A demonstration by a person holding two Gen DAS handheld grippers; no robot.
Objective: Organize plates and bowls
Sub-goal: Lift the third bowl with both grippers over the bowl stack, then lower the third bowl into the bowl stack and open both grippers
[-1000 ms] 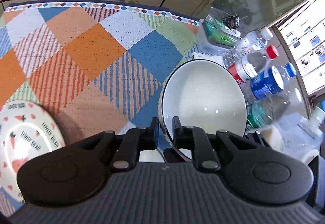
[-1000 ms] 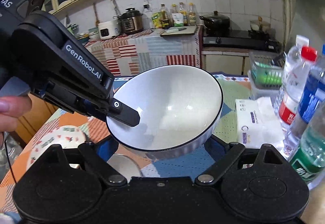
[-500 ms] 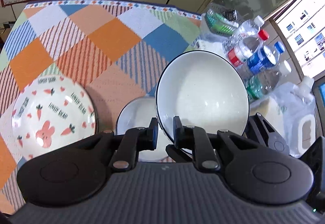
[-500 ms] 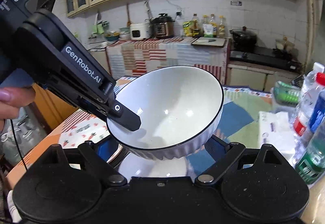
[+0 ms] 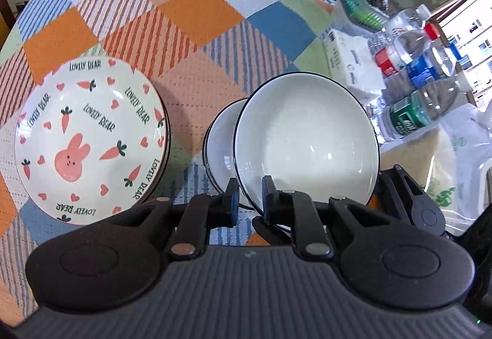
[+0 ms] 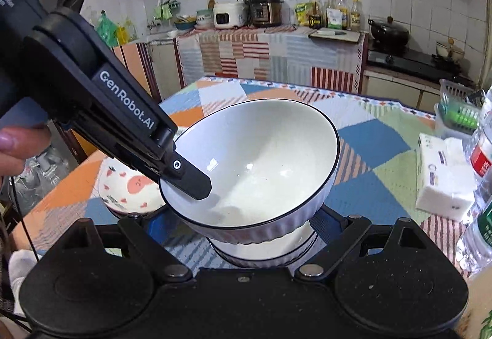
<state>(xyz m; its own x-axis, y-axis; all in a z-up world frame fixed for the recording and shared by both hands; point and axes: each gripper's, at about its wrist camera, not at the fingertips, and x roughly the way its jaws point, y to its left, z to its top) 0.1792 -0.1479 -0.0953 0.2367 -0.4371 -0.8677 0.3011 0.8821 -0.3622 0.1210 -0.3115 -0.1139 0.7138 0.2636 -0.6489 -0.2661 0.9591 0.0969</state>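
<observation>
The left tool (image 5: pixel 248 199) is pinched narrow on the near rim of a white bowl (image 5: pixel 307 139) with a thin dark edge, one finger inside and one outside the rim. The bowl hangs tilted in the air, its open side turned toward the left camera. In the right wrist view the right tool (image 6: pixel 243 216) stands wide, a finger on either side of the bowl's ribbed outer wall; whether its pads press on the wall cannot be told. Just under the held bowl a second white bowl (image 5: pixel 221 148) sits on the desk (image 5: pixel 190 10), which is covered by a patchwork cloth. Beside that bowl, to the left, lies a rabbit-and-carrot plate (image 5: pixel 89 139). On the right edge stand water bottles (image 5: pixel 424 68), near a tissue pack (image 5: pixel 350 62).
</observation>
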